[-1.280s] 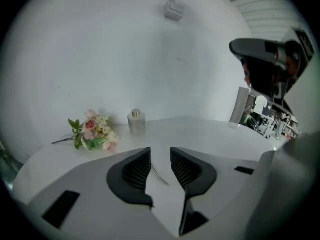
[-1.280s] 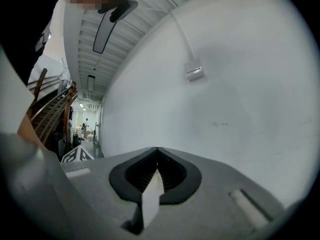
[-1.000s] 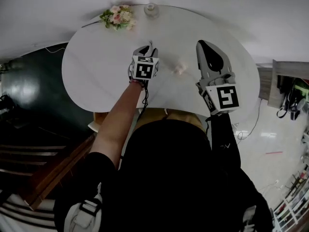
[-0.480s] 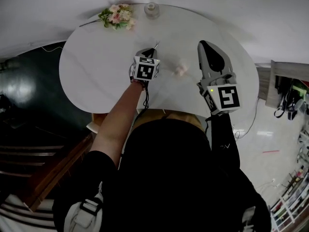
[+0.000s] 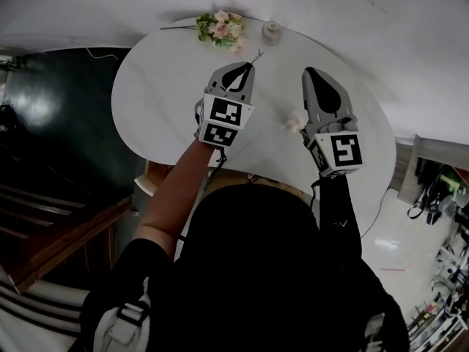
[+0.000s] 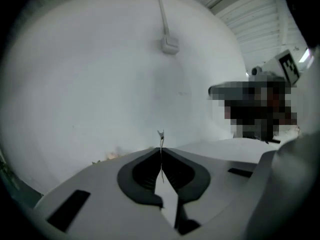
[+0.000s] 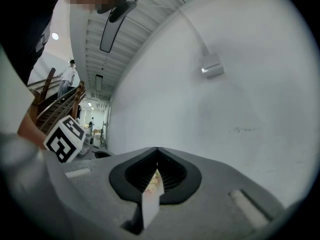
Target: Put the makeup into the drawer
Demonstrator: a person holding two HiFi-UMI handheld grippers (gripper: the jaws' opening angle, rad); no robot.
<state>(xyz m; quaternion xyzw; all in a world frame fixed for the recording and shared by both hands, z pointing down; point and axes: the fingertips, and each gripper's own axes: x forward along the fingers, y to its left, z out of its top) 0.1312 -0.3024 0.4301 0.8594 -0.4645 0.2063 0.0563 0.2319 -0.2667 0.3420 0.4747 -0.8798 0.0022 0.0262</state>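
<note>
My left gripper (image 5: 250, 64) is raised above the white round table (image 5: 161, 101), shut on a thin metal makeup tool (image 5: 257, 55). The tool's tip pokes out past the closed jaws (image 6: 160, 134). In its own view the left gripper (image 6: 160, 148) points at a bare white wall. My right gripper (image 5: 309, 70) hovers to the right with its jaws together and nothing in them; its tips (image 7: 157, 160) meet. A small pale pink item (image 5: 295, 122) lies on the table just left of the right gripper's body. A tan edge (image 5: 155, 173) shows under the table's near rim, mostly hidden by the person.
A bunch of pink and white flowers (image 5: 220, 28) and a small glass jar (image 5: 272, 29) sit at the table's far edge by the wall. Dark floor and wooden stairs lie to the left. A cable and box (image 6: 169, 45) run down the wall.
The left gripper has lifted off the table with the thin tool in its tips and looks larger now. The right gripper has drifted closer to the pink item. The head view has shifted.
</note>
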